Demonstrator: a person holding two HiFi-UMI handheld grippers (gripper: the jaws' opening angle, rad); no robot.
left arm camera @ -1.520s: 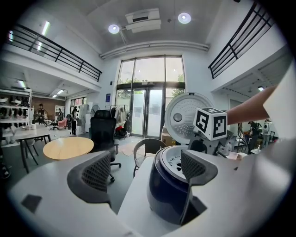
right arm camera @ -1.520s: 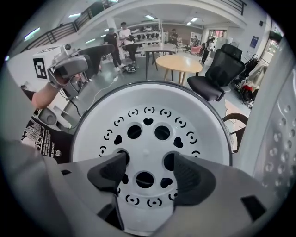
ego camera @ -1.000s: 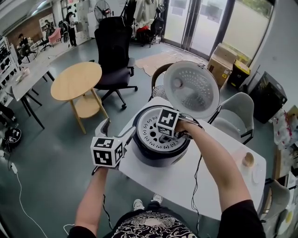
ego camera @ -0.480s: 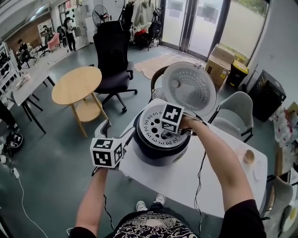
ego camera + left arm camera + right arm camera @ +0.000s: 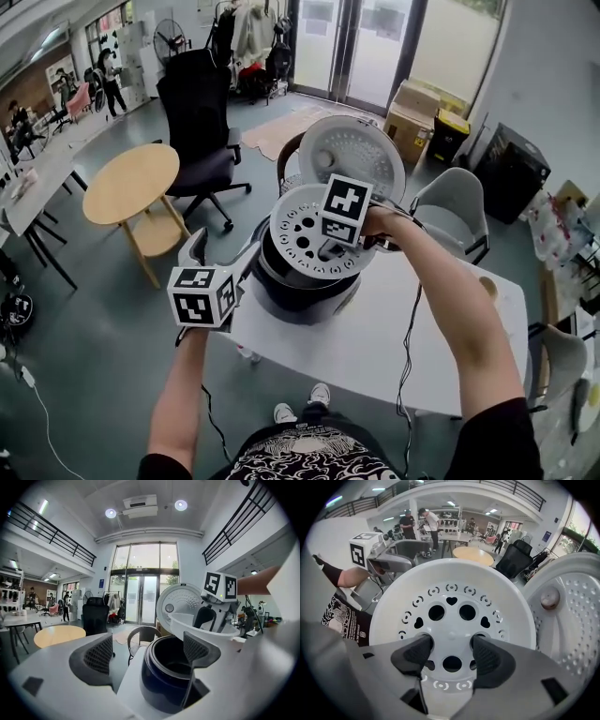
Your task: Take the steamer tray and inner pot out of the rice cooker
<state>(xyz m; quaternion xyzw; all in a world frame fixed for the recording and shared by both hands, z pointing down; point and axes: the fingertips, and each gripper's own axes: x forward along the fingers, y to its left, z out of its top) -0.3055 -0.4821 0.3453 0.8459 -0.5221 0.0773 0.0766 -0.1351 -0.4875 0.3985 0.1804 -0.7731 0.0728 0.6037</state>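
Right above the rice cooker [image 5: 300, 292] the right tool [image 5: 450, 649] has the steamer tray [image 5: 452, 626]. Its jaws have just been closing, each tip poked down a hole, pinching the tray's middle at a medium gap. Tray hangs clear of the cooker, which sits on the white worktop [image 5: 412, 337], inner pot [image 5: 168, 654] inside. Left tool [image 5: 147, 651] gapes wide at the cooker's 9 o'clock, gripping nothing.
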